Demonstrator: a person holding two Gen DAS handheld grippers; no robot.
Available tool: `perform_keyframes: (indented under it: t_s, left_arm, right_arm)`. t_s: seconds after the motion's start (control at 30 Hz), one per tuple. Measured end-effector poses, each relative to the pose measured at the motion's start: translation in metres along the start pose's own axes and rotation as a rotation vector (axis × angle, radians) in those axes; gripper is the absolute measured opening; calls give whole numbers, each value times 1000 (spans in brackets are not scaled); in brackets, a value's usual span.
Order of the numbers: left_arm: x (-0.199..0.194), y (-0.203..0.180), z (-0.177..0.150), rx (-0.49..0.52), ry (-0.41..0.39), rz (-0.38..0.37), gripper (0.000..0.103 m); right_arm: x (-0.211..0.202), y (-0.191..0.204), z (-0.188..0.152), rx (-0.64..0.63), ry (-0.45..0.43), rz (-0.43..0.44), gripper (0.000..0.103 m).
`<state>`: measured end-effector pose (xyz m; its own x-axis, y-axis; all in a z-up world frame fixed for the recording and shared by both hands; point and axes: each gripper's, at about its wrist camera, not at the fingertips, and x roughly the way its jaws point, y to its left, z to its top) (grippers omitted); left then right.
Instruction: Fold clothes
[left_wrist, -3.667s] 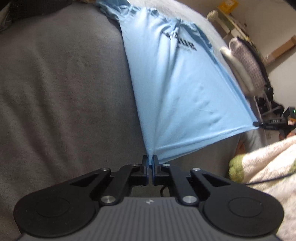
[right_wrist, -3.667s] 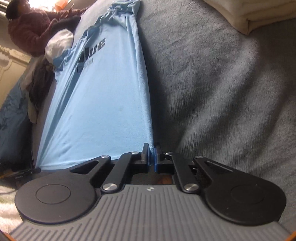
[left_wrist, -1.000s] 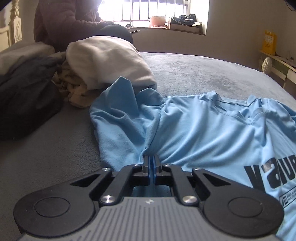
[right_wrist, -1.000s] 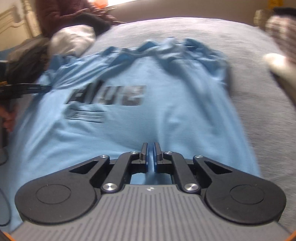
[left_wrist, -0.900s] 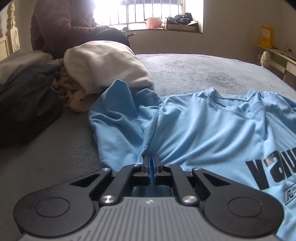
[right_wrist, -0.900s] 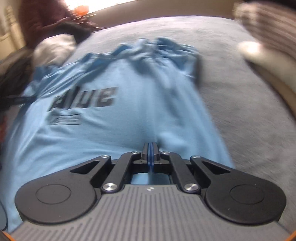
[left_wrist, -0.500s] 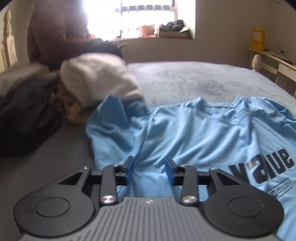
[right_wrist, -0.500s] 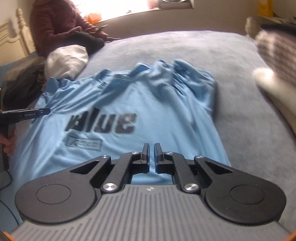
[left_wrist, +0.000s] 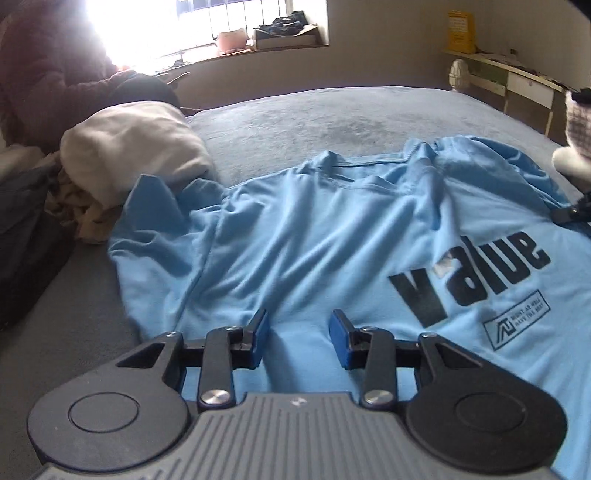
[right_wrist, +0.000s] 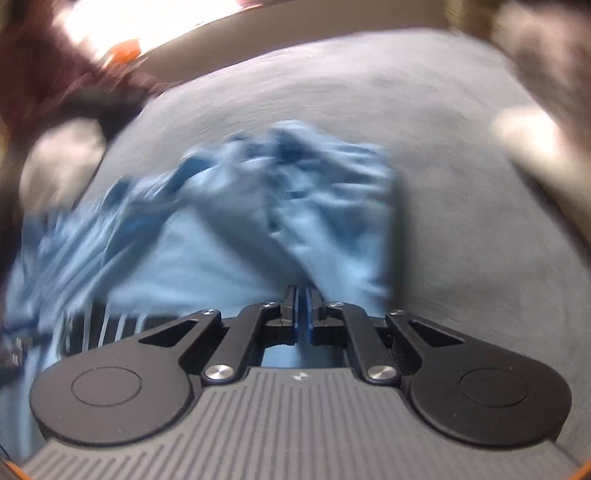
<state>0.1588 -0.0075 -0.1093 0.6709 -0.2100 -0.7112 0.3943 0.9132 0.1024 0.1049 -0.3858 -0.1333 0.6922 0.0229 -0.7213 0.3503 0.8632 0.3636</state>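
Observation:
A light blue T-shirt (left_wrist: 314, 251) lies face up on the grey bed, wrinkled, with its black "value" print (left_wrist: 469, 280) to the right. My left gripper (left_wrist: 298, 325) hovers over the shirt's lower left part. It is open, its blue pads (left_wrist: 260, 332) stand apart, and no cloth is between them. The right wrist view is smeared by motion. There my right gripper (right_wrist: 303, 295) is shut over the shirt (right_wrist: 229, 251), near its right side. A crease runs up to the fingertips, and the blur hides whether cloth is pinched.
A pile of clothes topped by a white garment (left_wrist: 133, 147) lies at the shirt's left sleeve, with dark garments (left_wrist: 22, 229) further left. A person in a maroon top (left_wrist: 44, 81) sits by the window. Bare grey blanket (left_wrist: 332, 122) stretches beyond the collar. A desk (left_wrist: 517, 81) stands at the right.
My left gripper let go of the shirt, opened and drew back a little. My right gripper parted briefly, shut again and swept forward over the shirt toward its collar side.

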Motion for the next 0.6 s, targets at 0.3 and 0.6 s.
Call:
perform_keyframes:
  t_s: [0.3,0.6]
  left_arm:
    - [-1,23,41,-11,-32,8,45]
    - [65,6,106,321,52,-35,56]
  right_arm:
    - [-17,53,24,-222,-13,108,14]
    - [21,74,121,-476,96,140,61]
